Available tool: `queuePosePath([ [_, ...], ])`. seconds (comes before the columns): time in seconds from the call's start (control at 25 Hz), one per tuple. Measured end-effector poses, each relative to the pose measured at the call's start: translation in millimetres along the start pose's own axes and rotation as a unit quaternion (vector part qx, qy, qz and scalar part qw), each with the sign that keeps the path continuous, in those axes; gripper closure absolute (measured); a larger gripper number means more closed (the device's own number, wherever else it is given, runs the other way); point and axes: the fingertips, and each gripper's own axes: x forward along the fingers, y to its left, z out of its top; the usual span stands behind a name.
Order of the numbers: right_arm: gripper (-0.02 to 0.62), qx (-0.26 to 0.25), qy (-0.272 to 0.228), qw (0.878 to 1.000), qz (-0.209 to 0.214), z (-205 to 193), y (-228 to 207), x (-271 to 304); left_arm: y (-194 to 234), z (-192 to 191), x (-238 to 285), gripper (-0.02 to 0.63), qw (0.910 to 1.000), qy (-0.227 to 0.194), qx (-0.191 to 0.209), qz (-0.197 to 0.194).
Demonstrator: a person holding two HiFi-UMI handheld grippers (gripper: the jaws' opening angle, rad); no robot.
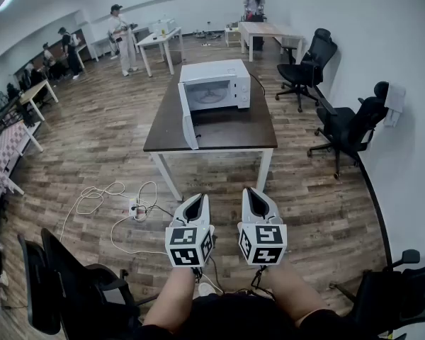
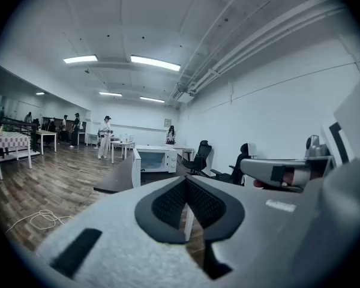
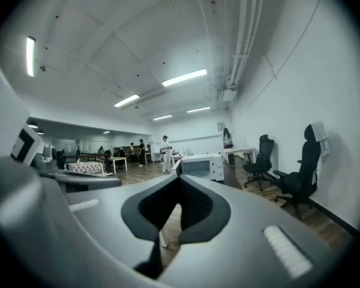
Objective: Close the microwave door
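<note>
A white microwave [image 1: 216, 85] stands at the far end of a dark brown table [image 1: 230, 129]. Its door [image 1: 188, 119] is swung wide open and juts toward me along the table's left side. Both grippers hang low in the head view, well short of the table. My left gripper [image 1: 196, 200] and right gripper [image 1: 253, 193] are side by side, jaws together, holding nothing. In the left gripper view, the microwave [image 2: 158, 159] and its open door [image 2: 135, 174] sit far beyond the left gripper [image 2: 185, 180]. The right gripper view shows the microwave [image 3: 204, 165] past the right gripper [image 3: 179, 179].
Black office chairs [image 1: 308, 66] [image 1: 350, 126] stand right of the table by the white wall. White cables and a power strip [image 1: 134, 207] lie on the wood floor left of my grippers. Another chair [image 1: 71, 282] is at the bottom left. People [image 1: 120, 37] and tables are at the far end.
</note>
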Motion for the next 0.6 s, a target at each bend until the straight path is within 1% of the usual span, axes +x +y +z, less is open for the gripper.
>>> queuePosePath([
  [0.24,0.589,-0.006,-0.003,1.0,0.0,2.5,-1.2,-4.0,-7.2,-2.7,-1.5,0.597,1.0,0.004,0.003,0.0],
  [0.6,0.589,-0.014,0.002,1.0,0.008,-0.1,8.1,5.6,1.6,-2.9,3.7,0.597,1.0,0.003,-0.004,0.0],
])
